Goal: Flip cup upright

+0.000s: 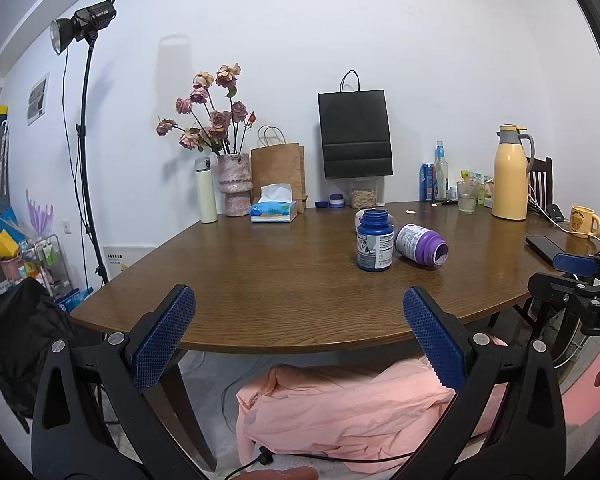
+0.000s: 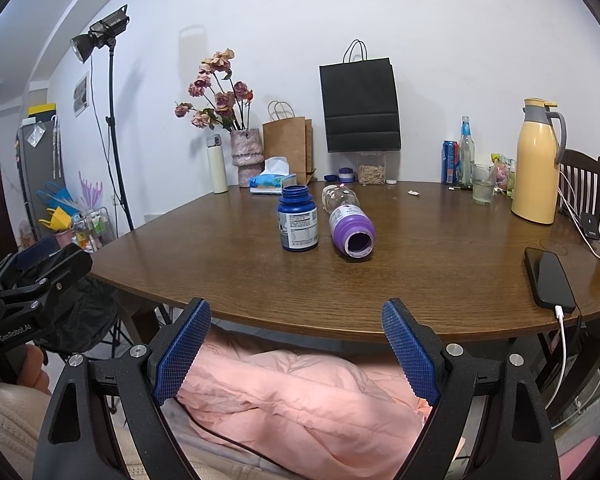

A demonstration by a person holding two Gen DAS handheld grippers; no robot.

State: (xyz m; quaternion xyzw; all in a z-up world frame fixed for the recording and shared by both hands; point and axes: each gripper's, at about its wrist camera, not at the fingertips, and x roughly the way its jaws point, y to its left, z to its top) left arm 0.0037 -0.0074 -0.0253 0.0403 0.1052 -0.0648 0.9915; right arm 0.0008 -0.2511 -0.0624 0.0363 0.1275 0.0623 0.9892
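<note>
A purple-necked bottle-like cup [image 1: 420,245] [image 2: 350,224] lies on its side on the brown wooden table [image 1: 260,272] [image 2: 440,264], its open mouth turned toward me. Just left of it a dark blue container [image 1: 374,239] [image 2: 297,218] stands upright with no lid. My left gripper [image 1: 300,320] is open, held off the table's near edge, well short of both. My right gripper [image 2: 296,340] is open too, also before the near edge with nothing between its blue pads [image 2: 410,354].
Along the far wall stand a vase of dried roses [image 1: 234,184], tissue box [image 1: 273,210], paper bags, bottles, a glass [image 2: 482,184] and a yellow thermos [image 2: 537,164]. A charging phone [image 2: 548,278] and yellow mug [image 1: 584,221] lie right. Pink bedding [image 2: 300,392] sits below the table.
</note>
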